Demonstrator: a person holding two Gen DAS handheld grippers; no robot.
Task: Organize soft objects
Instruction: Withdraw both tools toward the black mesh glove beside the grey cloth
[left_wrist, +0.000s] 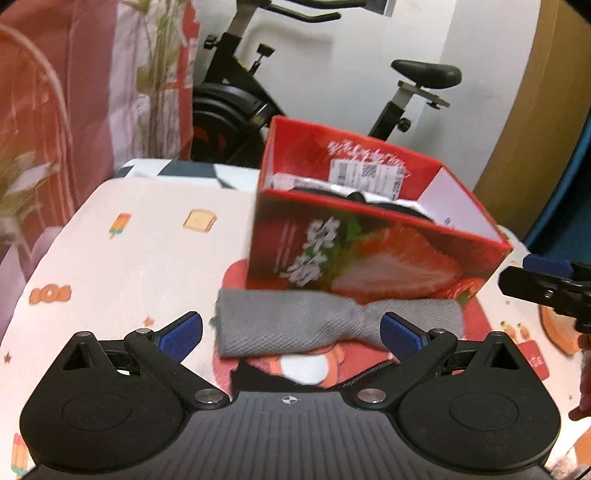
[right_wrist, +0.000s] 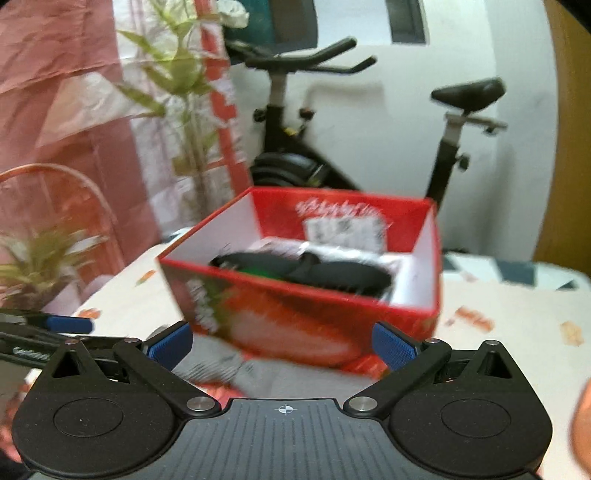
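Two grippers, both with jaws spread wide and empty. Left gripper hovers over a grey sock lying twisted on the patterned tablecloth, just in front of the red strawberry box. Right gripper faces the same box; that view is motion-blurred. Inside, a dark soft item lies half hidden by the box's front wall. A black item beneath the sock is mostly cut off by the left gripper's body.
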